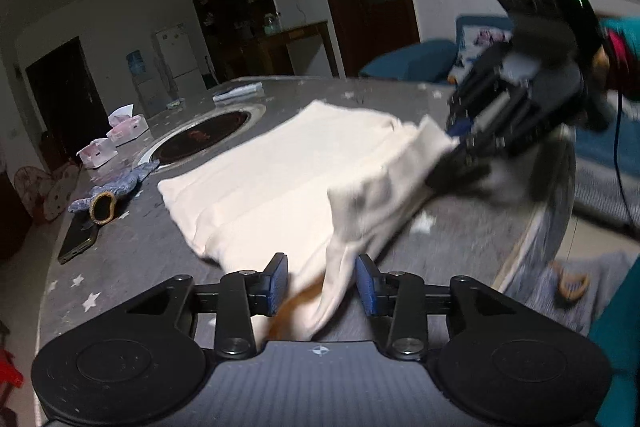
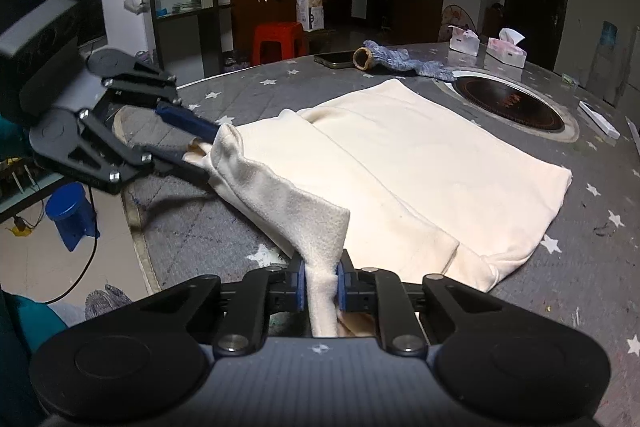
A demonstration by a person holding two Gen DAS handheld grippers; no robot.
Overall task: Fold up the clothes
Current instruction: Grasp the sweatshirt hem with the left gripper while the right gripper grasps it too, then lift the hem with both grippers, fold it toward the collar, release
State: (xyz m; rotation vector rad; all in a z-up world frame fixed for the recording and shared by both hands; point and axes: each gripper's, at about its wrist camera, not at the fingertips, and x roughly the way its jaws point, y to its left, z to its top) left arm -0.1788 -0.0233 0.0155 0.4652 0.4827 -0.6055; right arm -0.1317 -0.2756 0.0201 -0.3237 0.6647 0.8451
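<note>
Cream garment (image 2: 400, 163): flat on star-print table (image 2: 224, 227), one strip lifted. Right gripper (image 2: 321, 285): clamped on strip. Left gripper (image 1: 321, 281): pads parted, cloth loose between. Nearby: knit glove (image 2: 400, 61), phone (image 2: 336, 59), tissue boxes (image 2: 506, 51), inset burner (image 2: 510, 107).

Left wrist view: garment (image 1: 280, 183) lies flat on table (image 1: 160, 251), dead centre. Round inset plate (image 1: 204, 141) at 11 o'clock of garment, just beside its far edge. Glove (image 1: 116, 189) at 9 o'clock, phone (image 1: 78, 239) nearer at 8 o'clock, touching the glove's cuff. Tissue boxes (image 1: 126, 127) beyond the glove, 10 o'clock. Right gripper (image 1: 460, 157) at 3 o'clock, on garment's lifted corner. Left gripper (image 1: 322, 285) at 6 o'clock, garment's near corner between its fingers. Sofa (image 1: 412, 63) behind table, 1 o'clock.
</note>
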